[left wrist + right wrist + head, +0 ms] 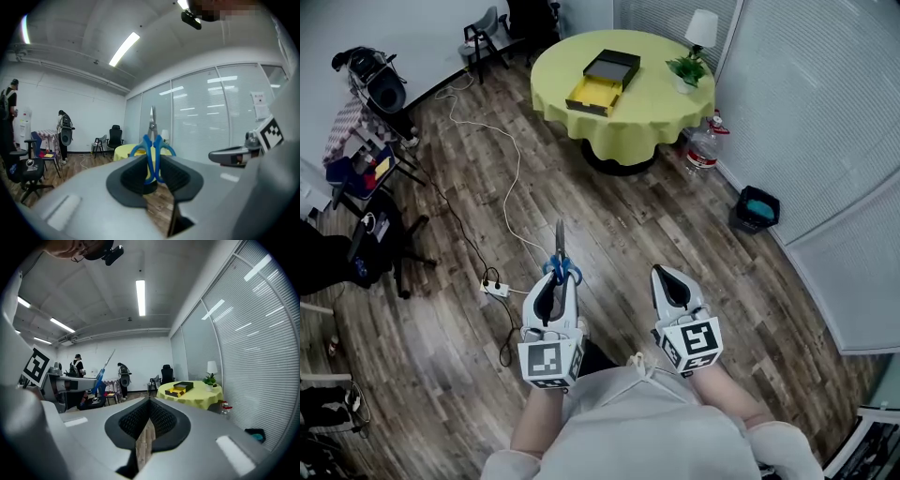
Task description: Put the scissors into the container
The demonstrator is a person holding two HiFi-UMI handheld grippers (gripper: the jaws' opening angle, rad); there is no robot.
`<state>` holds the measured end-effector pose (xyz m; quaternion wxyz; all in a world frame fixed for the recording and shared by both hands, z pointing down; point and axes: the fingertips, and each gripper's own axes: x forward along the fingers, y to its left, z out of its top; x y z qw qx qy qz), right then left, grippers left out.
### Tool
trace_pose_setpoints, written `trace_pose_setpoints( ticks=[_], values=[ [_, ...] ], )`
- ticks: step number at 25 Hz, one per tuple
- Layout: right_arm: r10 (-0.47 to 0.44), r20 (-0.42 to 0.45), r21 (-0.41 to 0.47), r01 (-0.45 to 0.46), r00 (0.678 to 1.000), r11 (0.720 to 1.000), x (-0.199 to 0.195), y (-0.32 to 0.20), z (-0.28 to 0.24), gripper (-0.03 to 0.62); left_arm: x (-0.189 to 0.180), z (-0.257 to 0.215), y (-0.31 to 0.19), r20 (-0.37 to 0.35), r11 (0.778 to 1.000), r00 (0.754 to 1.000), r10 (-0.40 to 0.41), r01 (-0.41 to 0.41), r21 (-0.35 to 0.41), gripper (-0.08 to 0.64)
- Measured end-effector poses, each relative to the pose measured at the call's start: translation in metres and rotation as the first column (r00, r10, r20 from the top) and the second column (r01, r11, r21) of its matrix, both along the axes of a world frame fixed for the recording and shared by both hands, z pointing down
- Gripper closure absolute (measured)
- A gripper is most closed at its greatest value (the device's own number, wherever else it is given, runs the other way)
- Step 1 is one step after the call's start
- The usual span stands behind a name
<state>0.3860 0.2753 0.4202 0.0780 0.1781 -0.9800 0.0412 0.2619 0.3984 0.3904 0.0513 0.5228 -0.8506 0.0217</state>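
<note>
Scissors, blue-handled, held in left tongs.
Handles clamped in the grip, blades pointing forward; right tongs closed together, empty; black-and-yellow container on round yellow table, well apart ahead.

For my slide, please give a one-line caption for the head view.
Left gripper holds blue-handled scissors blades forward, right gripper shut and empty, facing the yellow table with the open container.

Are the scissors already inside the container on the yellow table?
No, the scissors are clamped by their blue handles in the left gripper, far from the container on the table.
</note>
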Motion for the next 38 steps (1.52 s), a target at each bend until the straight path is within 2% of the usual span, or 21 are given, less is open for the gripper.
trace_pose_setpoints(
  ticks=[13,18,23,30,38],
  values=[
    [0.095,-0.018,0.019,-0.095,0.995,0.995,-0.182,-0.001,-0.011,0.592,-0.198,-0.014,-0.002,0.001,0.996,0.996,0.093,-0.093,0.014,0.472],
    [0.089,-0.037,0.012,-0.088,0.995,0.996,-0.231,-0.005,-0.007,0.592,-0.253,-0.006,0.000,-0.026,0.997,0.997,0.078,-0.078,0.014,0.472],
    [0.062,-0.052,0.004,-0.062,0.997,0.998,-0.275,-0.026,0.000,0.592,-0.291,0.003,-0.016,-0.045,0.998,0.998,0.052,-0.051,0.021,0.472],
    [-0.010,-0.038,0.004,0.010,0.999,1.000,-0.350,-0.094,0.007,0.592,-0.352,0.006,-0.076,-0.029,1.000,1.000,-0.005,0.006,0.024,0.472],
    [-0.084,-0.013,0.030,0.084,0.996,0.996,-0.438,-0.222,-0.012,0.592,-0.420,-0.014,-0.209,-0.001,0.999,1.000,-0.019,0.019,0.045,0.472]
  ],
)
